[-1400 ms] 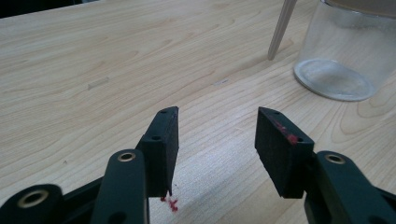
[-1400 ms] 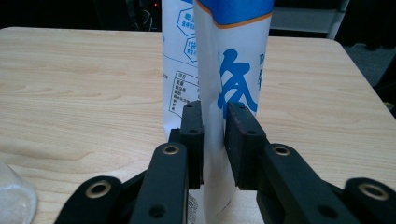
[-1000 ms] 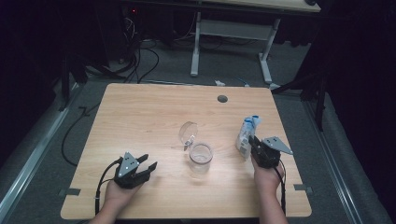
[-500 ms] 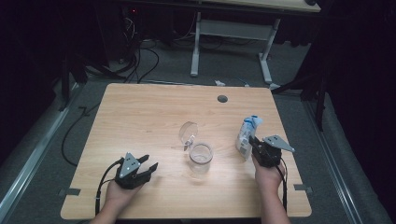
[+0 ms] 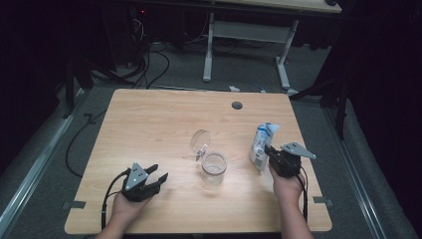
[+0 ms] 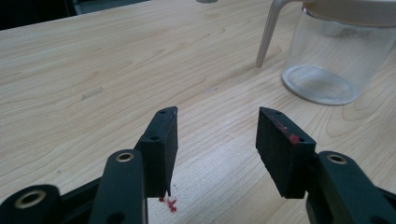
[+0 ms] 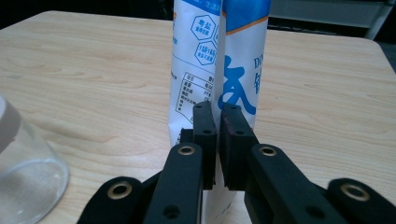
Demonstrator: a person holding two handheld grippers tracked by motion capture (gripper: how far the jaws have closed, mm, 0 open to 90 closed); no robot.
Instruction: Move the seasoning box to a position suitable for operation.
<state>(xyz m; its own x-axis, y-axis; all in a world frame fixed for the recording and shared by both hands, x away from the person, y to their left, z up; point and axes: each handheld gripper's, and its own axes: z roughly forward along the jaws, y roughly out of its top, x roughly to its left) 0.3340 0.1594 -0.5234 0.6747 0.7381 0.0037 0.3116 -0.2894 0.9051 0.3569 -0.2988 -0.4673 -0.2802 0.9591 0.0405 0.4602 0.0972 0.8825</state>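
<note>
A clear glass jar [image 5: 214, 168] stands at the table's middle with its hinged lid [image 5: 200, 142] flipped open behind it. The jar [image 6: 334, 56] shows at the upper right of the left gripper view, its base [image 7: 21, 179] at the lower left of the right gripper view. A white and blue bag [image 5: 261, 144] stands upright right of the jar. My right gripper [image 5: 271, 154] is shut on the bag's back seam [image 7: 218, 84]. My left gripper [image 5: 158, 175] rests open at the front left, and its jaws [image 6: 217, 135] hold nothing.
The wooden table [image 5: 149, 124] has a round cable hole [image 5: 237, 105] near its far edge. Beyond it stand a desk frame [image 5: 246, 37] and cables [image 5: 149, 55] on the floor. Small red marks [image 6: 169, 203] lie on the wood under the left jaw.
</note>
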